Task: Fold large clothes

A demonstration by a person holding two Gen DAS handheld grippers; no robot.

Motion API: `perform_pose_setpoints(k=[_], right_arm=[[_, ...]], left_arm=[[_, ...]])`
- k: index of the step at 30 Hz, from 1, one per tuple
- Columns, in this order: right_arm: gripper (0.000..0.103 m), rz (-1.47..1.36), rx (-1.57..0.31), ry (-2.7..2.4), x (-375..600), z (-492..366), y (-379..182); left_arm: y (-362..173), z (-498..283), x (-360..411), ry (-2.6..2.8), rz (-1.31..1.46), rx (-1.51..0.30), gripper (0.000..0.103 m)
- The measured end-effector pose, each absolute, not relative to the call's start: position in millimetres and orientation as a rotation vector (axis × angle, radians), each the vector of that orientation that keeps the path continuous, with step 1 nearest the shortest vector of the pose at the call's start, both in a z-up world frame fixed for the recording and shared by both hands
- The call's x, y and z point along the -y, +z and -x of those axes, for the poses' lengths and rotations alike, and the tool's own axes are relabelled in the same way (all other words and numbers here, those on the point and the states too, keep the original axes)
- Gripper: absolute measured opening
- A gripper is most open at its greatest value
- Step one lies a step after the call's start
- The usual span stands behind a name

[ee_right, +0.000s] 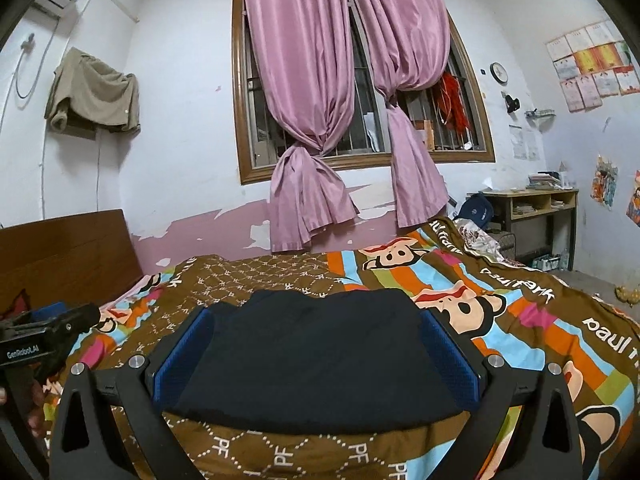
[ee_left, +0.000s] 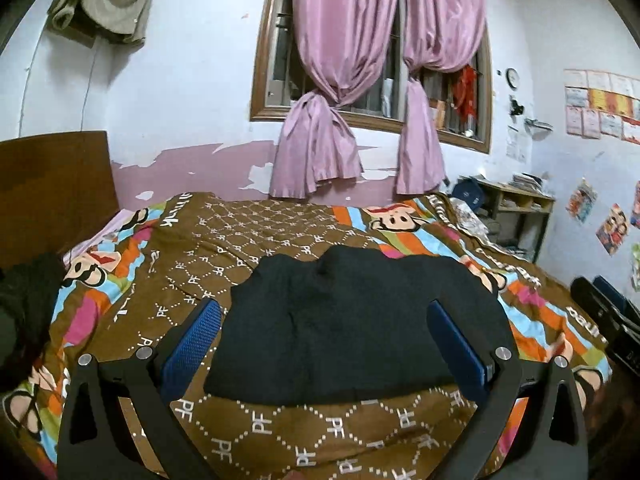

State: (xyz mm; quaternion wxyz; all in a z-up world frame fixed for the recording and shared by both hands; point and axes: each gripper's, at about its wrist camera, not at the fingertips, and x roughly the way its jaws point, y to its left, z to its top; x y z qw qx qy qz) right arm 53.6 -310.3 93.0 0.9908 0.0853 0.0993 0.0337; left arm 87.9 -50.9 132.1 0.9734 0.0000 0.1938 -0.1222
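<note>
Here, a dark folded garment is seen lying flat on the bed, on a brown quilt cover printed with white "PF" lattice and striped cartoon-monkey borders. In the left wrist view, the left claw is held spread wide, its blue-padded fingers set on either side of the garment with nothing pinched between them. In the right wrist view, the right claw is likewise held spread wide, its blue pads flanking the garment's two side edges; whether the pads touch the cloth cannot be told. The garment's near edge is laid straight across, while its far edge is rumpled into soft humps. The other gripper's black body, marked "GenRobot.AI", is seen at the left margin of the right wrist view, with part of a hand beneath it. Behind the bed, pink curtains are knotted over a wooden-framed barred window. A wooden headboard is seen at the left, and a small shelf desk at the right wall.
</note>
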Motion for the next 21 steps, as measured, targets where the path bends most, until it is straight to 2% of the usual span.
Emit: perform_pose_setpoints(k=[12, 21], right_arm=[[0.103, -0.102, -0.203, 0.106, 279, -18, 91], [0.103, -0.082, -0.186, 0.106, 269, -7, 65]], left_arm=[[126, -48, 26, -0.229, 0.046, -0.386, 0.101], [93, -30, 22, -0.194, 0.004, -0.406, 0.101]])
